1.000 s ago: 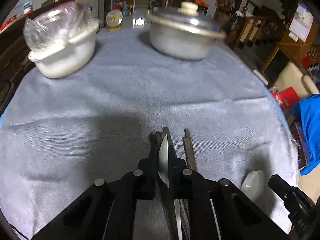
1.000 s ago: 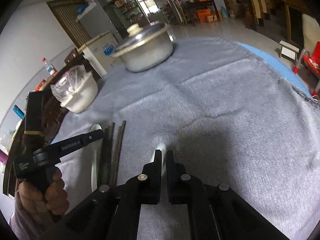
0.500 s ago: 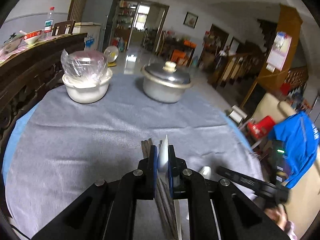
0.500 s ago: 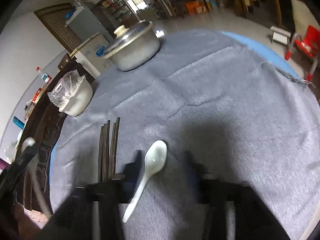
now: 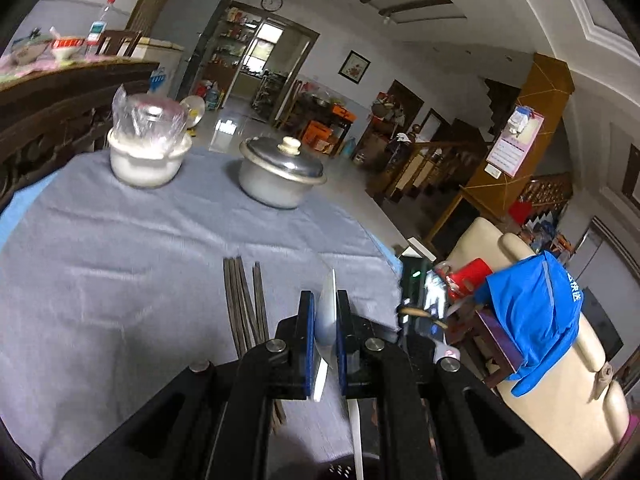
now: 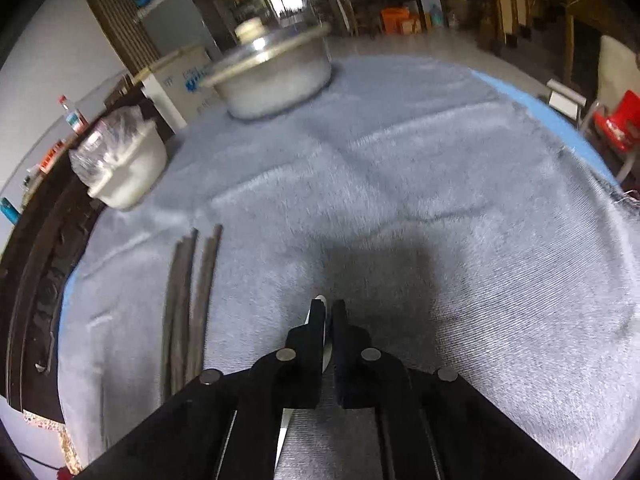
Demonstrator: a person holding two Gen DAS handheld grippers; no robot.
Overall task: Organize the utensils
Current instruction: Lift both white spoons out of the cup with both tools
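My left gripper point(image 5: 324, 312) is shut on a white ceramic spoon point(image 5: 327, 312), held edge-on and lifted above the table's right side. Several dark wooden chopsticks point(image 5: 244, 304) lie side by side on the grey cloth point(image 5: 120, 272), left of the left gripper. In the right wrist view my right gripper point(image 6: 325, 312) is closed on a second white spoon point(image 6: 318, 308), low over the cloth point(image 6: 440, 200); its handle runs back under the fingers. The chopsticks point(image 6: 188, 304) lie to the left of it.
A lidded metal pot point(image 5: 280, 176) and a white bowl covered with plastic wrap point(image 5: 146, 152) stand at the far side of the table; both show in the right wrist view, pot point(image 6: 272, 76) and bowl point(image 6: 124, 172). A cream chair with blue cloth point(image 5: 536, 312) stands right.
The left gripper has lifted its spoon and swung to the right, away from the chopsticks. The right gripper opened, showing the spoon on the cloth, then came down and closed on it.
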